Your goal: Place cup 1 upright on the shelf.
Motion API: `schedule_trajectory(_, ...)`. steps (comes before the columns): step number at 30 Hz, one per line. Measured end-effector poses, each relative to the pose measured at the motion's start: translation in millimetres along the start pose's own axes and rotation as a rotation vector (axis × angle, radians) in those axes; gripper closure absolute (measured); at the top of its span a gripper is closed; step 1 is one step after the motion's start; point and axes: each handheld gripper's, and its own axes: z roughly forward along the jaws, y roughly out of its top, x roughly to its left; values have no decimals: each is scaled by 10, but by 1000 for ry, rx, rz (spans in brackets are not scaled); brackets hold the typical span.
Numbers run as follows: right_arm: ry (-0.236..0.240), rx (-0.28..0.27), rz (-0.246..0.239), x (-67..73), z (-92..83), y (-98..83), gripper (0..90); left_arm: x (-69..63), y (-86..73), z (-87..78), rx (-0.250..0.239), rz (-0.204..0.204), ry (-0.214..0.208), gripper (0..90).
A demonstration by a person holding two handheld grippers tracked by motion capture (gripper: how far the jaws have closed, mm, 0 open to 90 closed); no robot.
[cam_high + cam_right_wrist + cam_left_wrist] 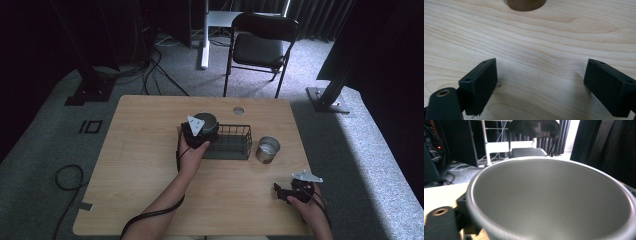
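My left gripper holds a dark grey cup over the left end of a black wire basket. In the left gripper view the cup's hollow inside faces me, with one black finger against its outer wall at the lower left. My right gripper rests low near the table's front right corner, open with nothing in it. In the right gripper view its jaws stand wide apart just above the bare wood.
A shiny metal cup stands right of the basket; its round base shows ahead of the right gripper. The wooden table has a small round hole near its far edge. A black folding chair stands beyond it.
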Motion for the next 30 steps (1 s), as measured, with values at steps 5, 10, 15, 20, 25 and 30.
schedule_trajectory(5, 0, 0, 1, 1, 0, 0, 113, 16, 22, -18, 27, 11, -32, 68)
schedule_trajectory(10, 0, 0, 0, 0, 0, 0, 113, 25, 22, -58, 51, 8, -83, 27)
schedule_trajectory(15, 0, 0, 0, 0, 0, 0, 113, 39, 28, -121, 51, 4, -88, 26)
schedule_trajectory(20, 0, 0, 1, 1, 0, 0, 113, 66, 65, -203, 51, -14, -93, 26)
schedule_trajectory(25, 0, 0, 1, 1, 0, 0, 113, 90, 90, -259, 52, -2, -99, 26)
schedule_trajectory(30, 0, 0, 1, 1, 0, 0, 113, 133, 76, -364, 56, -11, -104, 27)
